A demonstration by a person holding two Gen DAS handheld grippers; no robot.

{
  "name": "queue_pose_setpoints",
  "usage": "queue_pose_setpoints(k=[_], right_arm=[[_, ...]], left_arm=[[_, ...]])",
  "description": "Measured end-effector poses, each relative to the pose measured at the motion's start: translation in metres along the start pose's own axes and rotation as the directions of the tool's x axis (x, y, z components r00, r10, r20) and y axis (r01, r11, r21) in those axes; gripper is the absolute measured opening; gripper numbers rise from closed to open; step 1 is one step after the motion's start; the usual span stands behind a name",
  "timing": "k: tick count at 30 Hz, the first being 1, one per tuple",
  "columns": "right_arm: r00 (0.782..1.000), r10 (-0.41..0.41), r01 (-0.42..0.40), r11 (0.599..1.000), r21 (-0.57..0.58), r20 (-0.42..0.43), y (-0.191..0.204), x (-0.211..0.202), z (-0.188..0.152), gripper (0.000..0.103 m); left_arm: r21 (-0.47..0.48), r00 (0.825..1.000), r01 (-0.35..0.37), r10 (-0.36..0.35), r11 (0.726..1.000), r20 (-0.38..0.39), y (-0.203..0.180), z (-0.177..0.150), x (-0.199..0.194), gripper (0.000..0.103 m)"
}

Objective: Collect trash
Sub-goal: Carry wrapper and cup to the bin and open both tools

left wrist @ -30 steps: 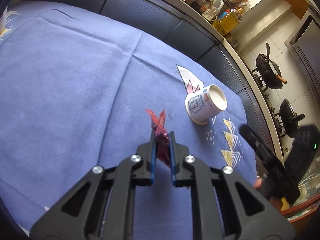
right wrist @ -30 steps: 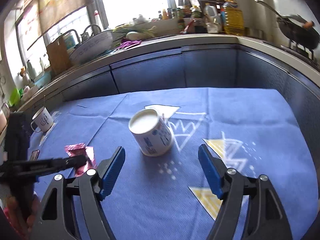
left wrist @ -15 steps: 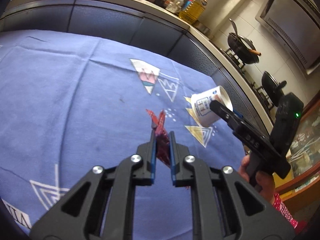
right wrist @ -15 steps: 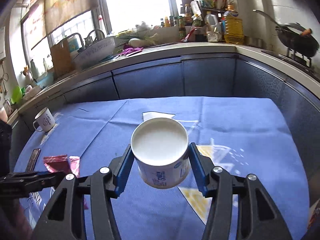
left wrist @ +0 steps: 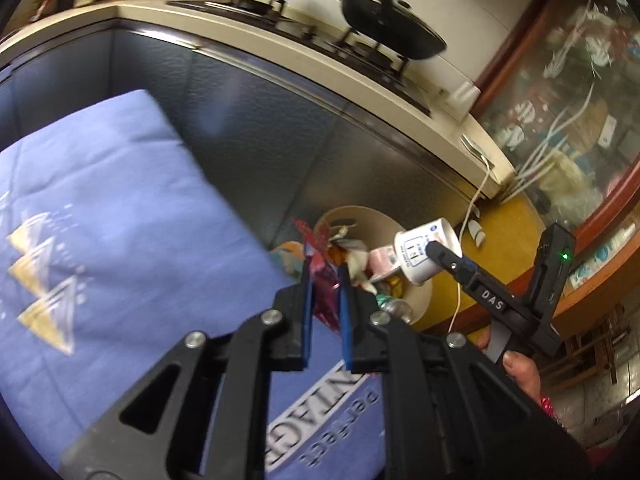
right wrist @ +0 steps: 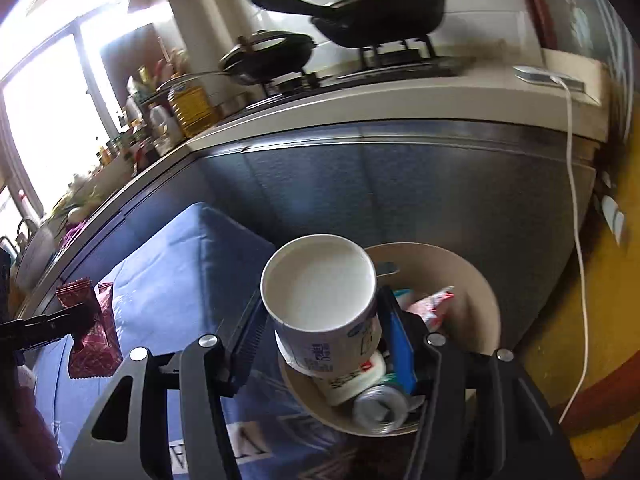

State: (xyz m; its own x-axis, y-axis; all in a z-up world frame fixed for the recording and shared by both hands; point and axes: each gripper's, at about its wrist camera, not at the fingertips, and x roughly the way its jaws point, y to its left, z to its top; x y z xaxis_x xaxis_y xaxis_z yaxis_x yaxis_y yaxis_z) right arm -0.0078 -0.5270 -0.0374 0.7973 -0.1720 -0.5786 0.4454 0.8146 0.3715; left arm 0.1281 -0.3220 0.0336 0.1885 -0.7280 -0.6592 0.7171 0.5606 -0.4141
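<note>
A white paper cup [right wrist: 316,280] with blue print sits between the pads of my right gripper [right wrist: 322,312], which is shut on it and holds it above a beige trash bin [right wrist: 460,264]. My left gripper [left wrist: 324,276] is shut on a crumpled red wrapper [left wrist: 318,260], at the table's edge just short of the bin [left wrist: 360,214]. In the left wrist view the right gripper [left wrist: 434,250] carries the cup [left wrist: 416,258] over the bin's far side. In the right wrist view the wrapper [right wrist: 94,332] hangs from the left gripper [right wrist: 76,316] at far left.
The bin holds cans, bottles and wrappers [right wrist: 380,400]. The table with a blue cloth [left wrist: 100,220] ends beside the bin. Behind stands a dark cabinet front [right wrist: 400,192] under a counter with black pans [right wrist: 380,12]. A white cable [right wrist: 576,220] hangs down to the yellow floor [right wrist: 600,320].
My right gripper closed on the cup and lifted it off the cloth. Both grippers then swung away from the table's middle, out to the bin beside it, the wrapper still held.
</note>
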Motion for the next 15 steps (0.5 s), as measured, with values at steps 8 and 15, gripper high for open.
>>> queue_pose_setpoints(k=[8, 15], right_arm=[[0.998, 0.0, 0.002, 1.0, 0.024, -0.068, -0.052, 0.043, 0.015, 0.055], [0.973, -0.027, 0.014, 0.998, -0.056, -0.23, -0.05, 0.103, 0.014, 0.057]], left_arm=[[0.08, 0.986, 0.013, 0.0, 0.997, -0.166, -0.059, 0.008, 0.129, 0.011], [0.055, 0.947, -0.069, 0.083, 0.996, -0.311, -0.049, -0.003, 0.202, 0.046]])
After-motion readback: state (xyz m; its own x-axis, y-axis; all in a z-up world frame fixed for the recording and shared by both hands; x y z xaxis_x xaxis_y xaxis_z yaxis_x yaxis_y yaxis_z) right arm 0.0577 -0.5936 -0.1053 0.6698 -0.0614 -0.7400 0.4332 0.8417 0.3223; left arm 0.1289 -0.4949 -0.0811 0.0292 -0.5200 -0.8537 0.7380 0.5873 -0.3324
